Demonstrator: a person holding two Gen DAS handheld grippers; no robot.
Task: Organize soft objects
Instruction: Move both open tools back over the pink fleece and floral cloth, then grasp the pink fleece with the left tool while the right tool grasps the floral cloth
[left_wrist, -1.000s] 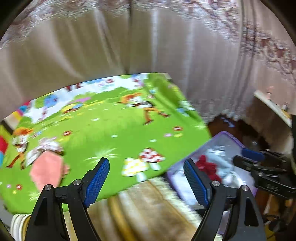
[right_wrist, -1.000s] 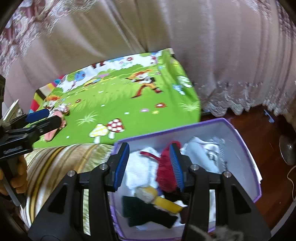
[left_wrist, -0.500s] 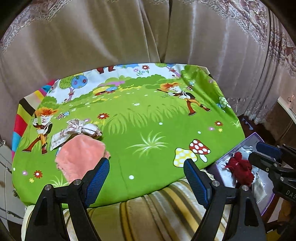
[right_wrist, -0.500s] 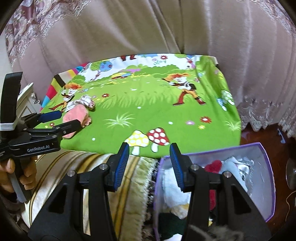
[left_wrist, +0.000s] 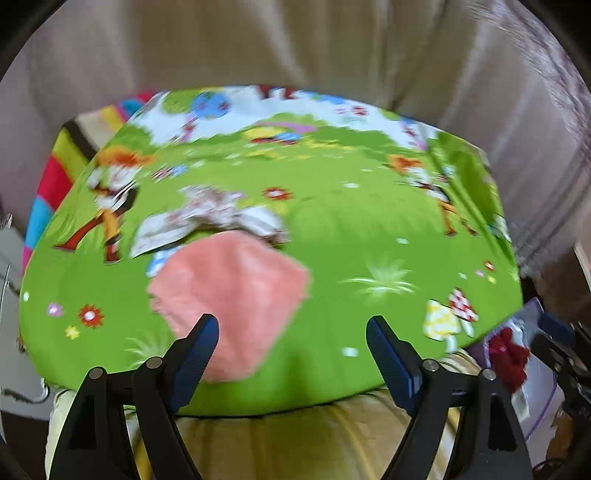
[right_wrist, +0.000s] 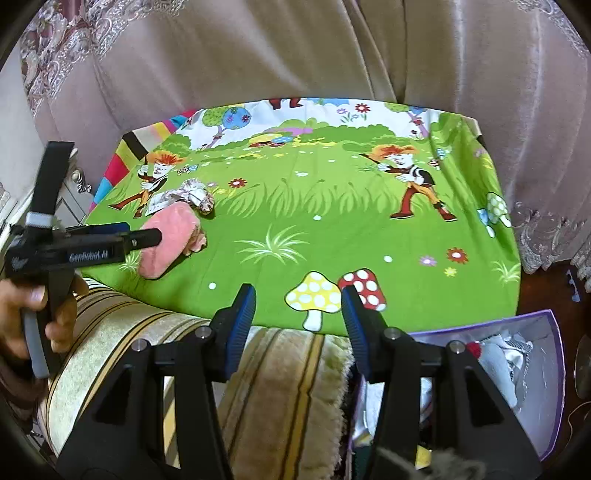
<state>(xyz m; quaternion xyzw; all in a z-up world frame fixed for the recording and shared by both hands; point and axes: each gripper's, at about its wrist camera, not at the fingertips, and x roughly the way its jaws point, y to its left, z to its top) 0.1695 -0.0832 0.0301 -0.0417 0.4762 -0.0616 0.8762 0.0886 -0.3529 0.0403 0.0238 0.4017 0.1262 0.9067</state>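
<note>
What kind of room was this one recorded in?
Probably a bedroom or living room at home: a bed or couch under a cartoon-print sheet, long curtains behind it, and a purple box of soft items on the wooden floor.

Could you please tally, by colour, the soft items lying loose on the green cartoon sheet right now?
Pink fluffy cloth: 1
Pale patterned cloth: 1
Total: 2

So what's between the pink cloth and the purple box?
Only bare green cartoon sheet between pink cloth and purple box, seen in the right wrist view.
</note>
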